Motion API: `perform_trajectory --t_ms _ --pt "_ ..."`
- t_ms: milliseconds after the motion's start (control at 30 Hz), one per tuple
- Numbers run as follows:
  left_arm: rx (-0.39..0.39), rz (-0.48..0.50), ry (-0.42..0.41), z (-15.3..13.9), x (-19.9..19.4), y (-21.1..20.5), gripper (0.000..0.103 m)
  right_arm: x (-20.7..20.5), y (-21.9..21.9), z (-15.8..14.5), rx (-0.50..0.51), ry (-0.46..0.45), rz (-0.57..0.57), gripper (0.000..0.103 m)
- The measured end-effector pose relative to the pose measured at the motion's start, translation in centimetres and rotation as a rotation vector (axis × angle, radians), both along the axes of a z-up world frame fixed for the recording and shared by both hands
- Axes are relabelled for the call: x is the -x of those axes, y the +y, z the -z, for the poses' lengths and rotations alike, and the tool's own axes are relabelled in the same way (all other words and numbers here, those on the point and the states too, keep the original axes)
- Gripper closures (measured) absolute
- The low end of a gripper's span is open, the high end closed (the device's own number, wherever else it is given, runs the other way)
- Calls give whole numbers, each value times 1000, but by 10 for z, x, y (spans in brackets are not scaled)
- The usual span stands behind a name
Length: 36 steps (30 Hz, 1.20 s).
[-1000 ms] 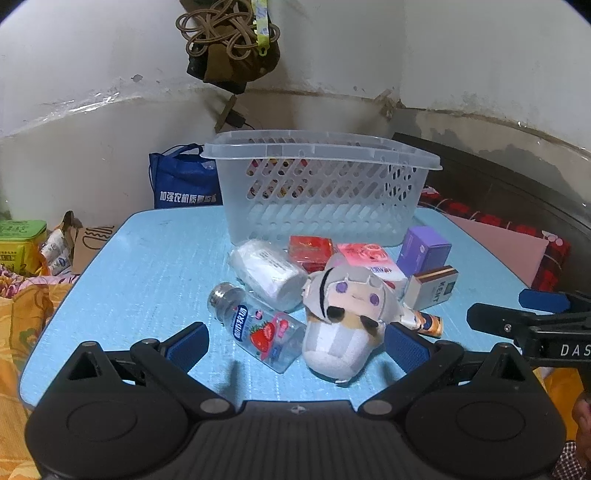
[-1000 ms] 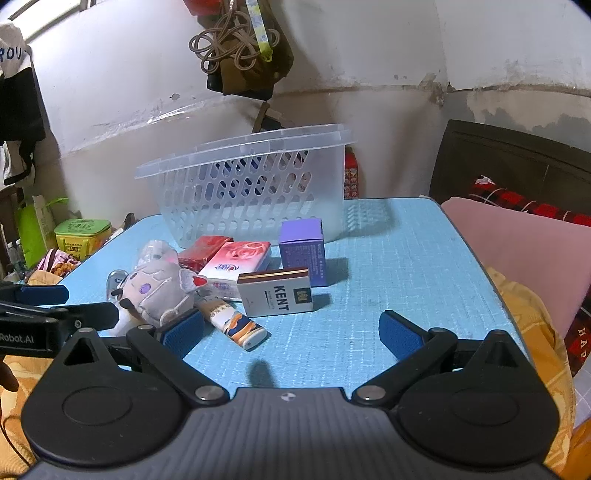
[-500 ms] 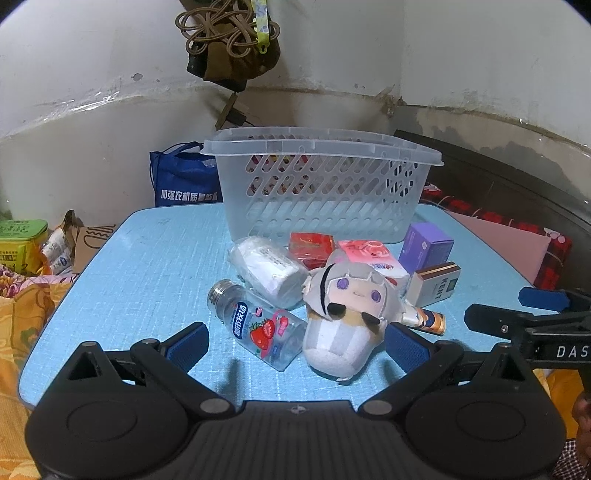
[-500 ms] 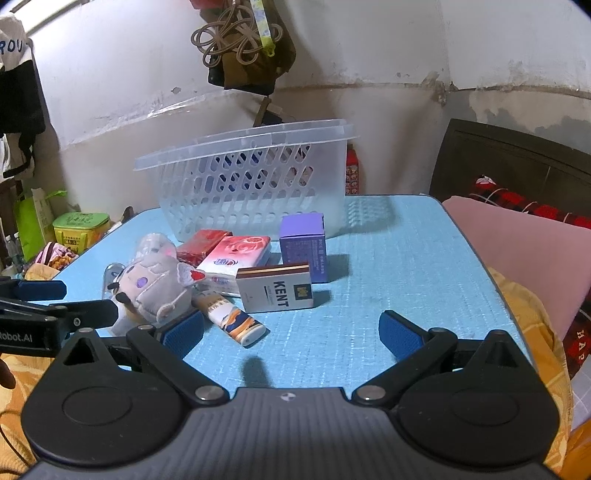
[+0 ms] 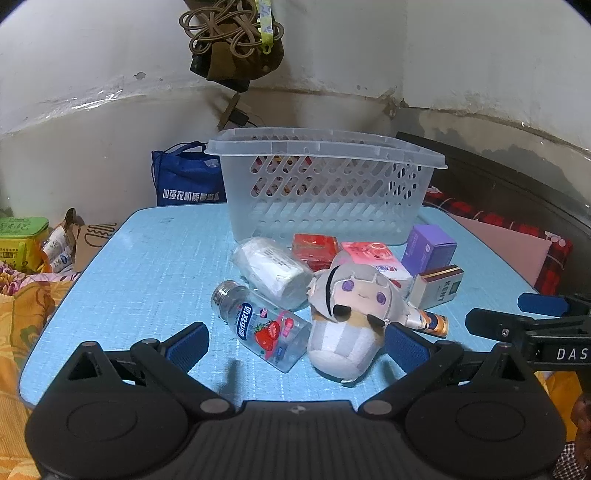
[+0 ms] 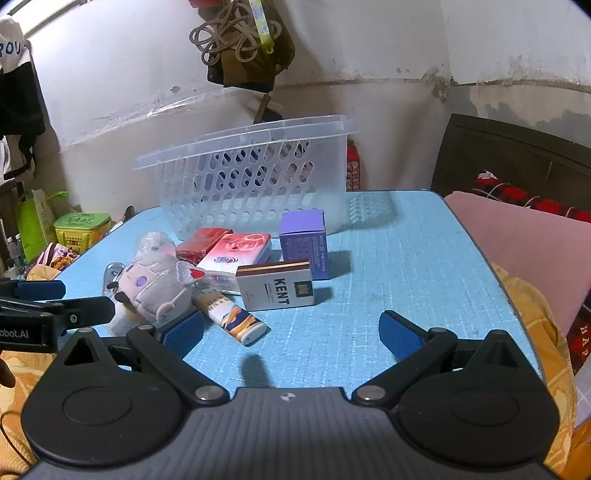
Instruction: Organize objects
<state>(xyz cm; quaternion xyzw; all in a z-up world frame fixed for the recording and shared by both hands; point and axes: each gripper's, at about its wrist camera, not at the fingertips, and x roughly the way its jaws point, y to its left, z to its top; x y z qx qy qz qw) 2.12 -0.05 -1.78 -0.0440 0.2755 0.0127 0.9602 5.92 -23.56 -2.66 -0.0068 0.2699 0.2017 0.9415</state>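
Note:
A clear plastic basket [image 5: 325, 184] [image 6: 251, 181] stands at the back of the blue table [image 5: 147, 266]. In front of it lie a grey plush doll [image 5: 347, 314] [image 6: 155, 288], a strawberry bottle [image 5: 262, 328], a white roll [image 5: 273, 273], a red box [image 5: 314, 247], a pink tissue pack [image 6: 236, 258], a purple box [image 6: 304, 243], a KENT pack [image 6: 275, 288] and a small tube [image 6: 232, 317]. My left gripper [image 5: 295, 343] is open, just short of the bottle and doll. My right gripper [image 6: 291, 332] is open, just short of the tube and KENT pack.
A blue bag [image 5: 188, 184] and a green tin [image 5: 22, 236] sit off the table's left. A pink cushion [image 6: 524, 243] and dark headboard [image 6: 509, 162] lie to the right. Ropes hang on the wall [image 5: 229, 33]. Orange bedding [image 5: 22, 314] borders the table.
Both grippers have drifted slightly toward the pile of objects. Both stay open and empty; nothing on the table has moved.

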Motion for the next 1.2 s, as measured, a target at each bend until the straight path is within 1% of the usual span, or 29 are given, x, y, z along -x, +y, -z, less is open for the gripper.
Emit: perform_trajectory --t_ms 1200 --pt "21 16 -34 -6 3 4 0 -2 4 0 -7 10 -9 0"
